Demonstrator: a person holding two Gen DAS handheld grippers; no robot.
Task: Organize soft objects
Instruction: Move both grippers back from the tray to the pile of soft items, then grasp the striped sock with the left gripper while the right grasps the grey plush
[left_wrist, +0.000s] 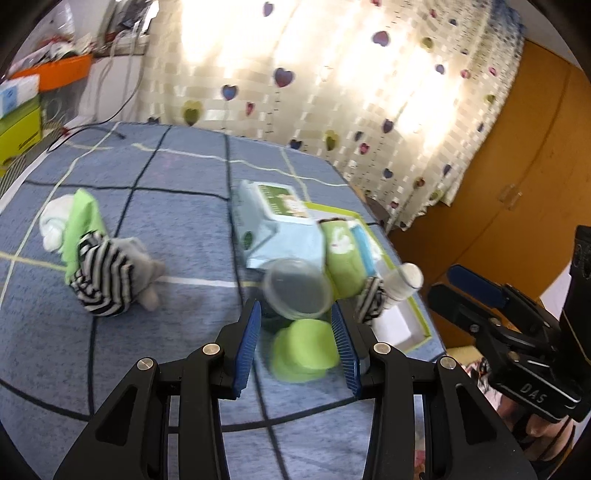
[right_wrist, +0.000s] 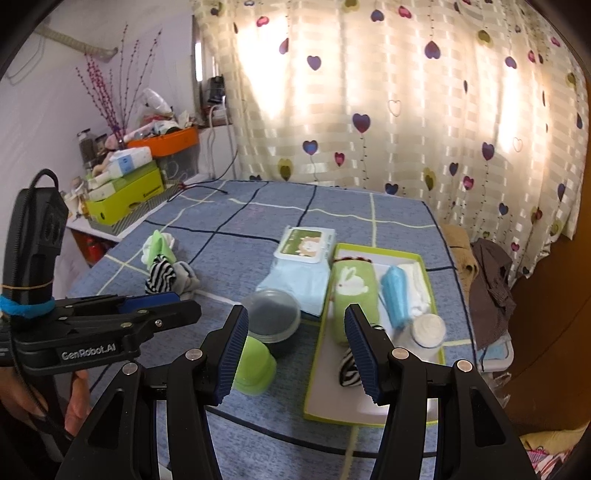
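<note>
The green-rimmed tray lies at the right side of the bed, whose cover is blue with a dark and pale grid. In the tray, a rolled green towel with a white rabbit lies along its left wall, a light blue roll and folded white cloth lie beside it, a white-capped bottle stands at the near right, and a black-and-white striped sock rests on the bare white floor of the tray near the front. Just left of the tray sit a wipes pack on a pale blue cloth, a clear plastic tub, and a lime green cup lying on its side. Further left, well apart, a small heap of soft things, striped, grey, green and white, waits on open cover. The left tool stands partly open with nothing gripped; the green cup lies beyond its pads. The right tool is also open and empty, above the tray's left wall. The tray reaches close to the bed's right edge; the far half of the bed and the stretch between the heap and the tub are free.
</note>
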